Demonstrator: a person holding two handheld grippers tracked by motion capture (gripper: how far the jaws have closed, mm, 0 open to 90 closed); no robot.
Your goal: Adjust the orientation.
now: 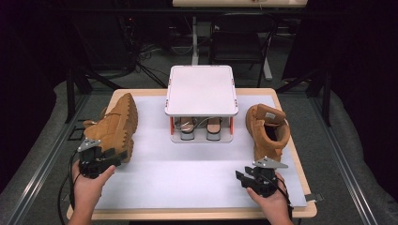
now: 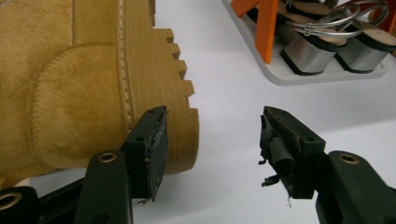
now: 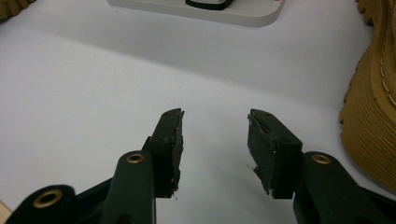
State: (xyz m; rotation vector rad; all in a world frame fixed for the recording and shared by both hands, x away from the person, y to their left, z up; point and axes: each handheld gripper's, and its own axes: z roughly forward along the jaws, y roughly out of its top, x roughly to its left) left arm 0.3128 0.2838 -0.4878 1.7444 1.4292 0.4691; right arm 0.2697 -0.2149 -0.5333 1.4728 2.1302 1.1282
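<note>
Left gripper (image 2: 212,140) jaws apart, seemingly clear of tan boot (image 2: 70,79).

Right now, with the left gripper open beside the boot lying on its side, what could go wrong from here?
1. The left boot lies on its side near the table's left edge; a nudge from the left gripper might push it off.
2. Its jaws stand open with only the heel edge beside one pad; closing there could slip off the ridged sole.
3. The pads look frayed, weakening grip.
</note>
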